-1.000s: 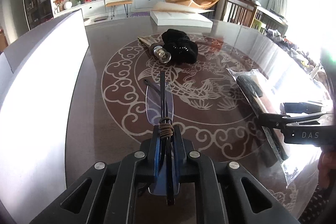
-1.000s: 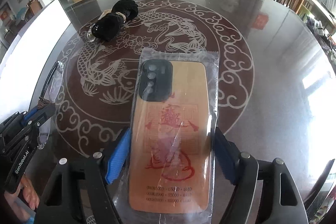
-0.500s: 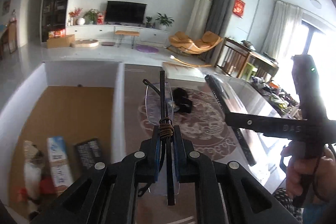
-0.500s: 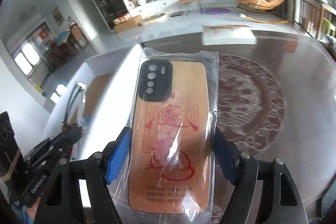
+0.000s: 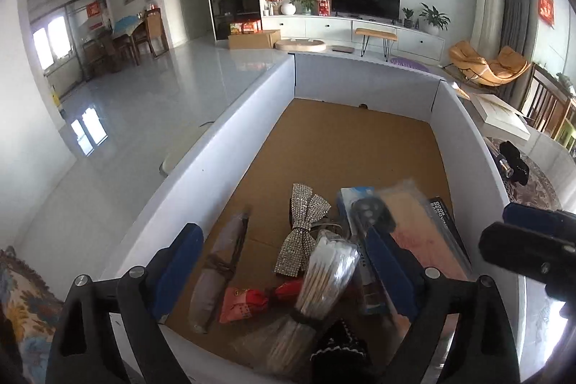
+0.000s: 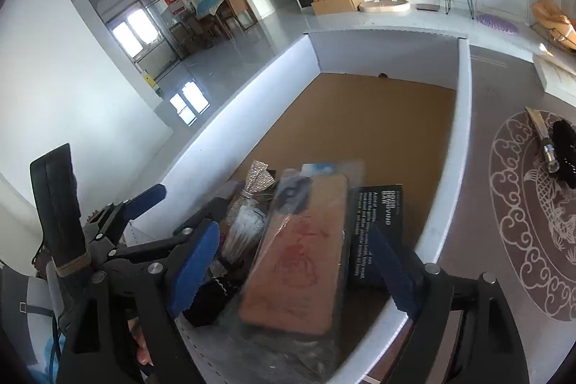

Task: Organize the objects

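Phone case [image 6: 298,261], a wood-toned one with red print sealed in a clear bag, sits low in the centre of the right wrist frame, tilted over the near end of the white-walled cardboard box [image 6: 462,146]. It lies between the blue pads of the right gripper [image 6: 298,261], whose jaws have just been opening; gaps show on both sides of the bag, so the pads are not pressing on it. The picture is blurred here, so whether the case rests on the items beneath it is unclear.

In the left wrist frame the same case lies to the right of centre, partly over a black printed packet [image 5: 446,222] and a blue-white packet [image 5: 354,193]. The left gripper [image 5: 284,265] also stands wide, its jaws having just been opening, with nothing clamped. Below and between its pads lie the folded glasses [image 5: 219,261], blurred, at the lower left of the box floor. Beside them are a red wrapped sweet [image 5: 244,303], a bundle of cotton swabs [image 5: 324,272], a rhinestone bow [image 5: 300,233] and a black fabric piece [image 5: 338,344] at the bottom edge.

On the bench [image 6: 482,189], at the right of the right wrist frame, the patterned round design carries a black cloth bundle [image 6: 565,153] touching a small flashlight [image 6: 549,150], well apart from the box.
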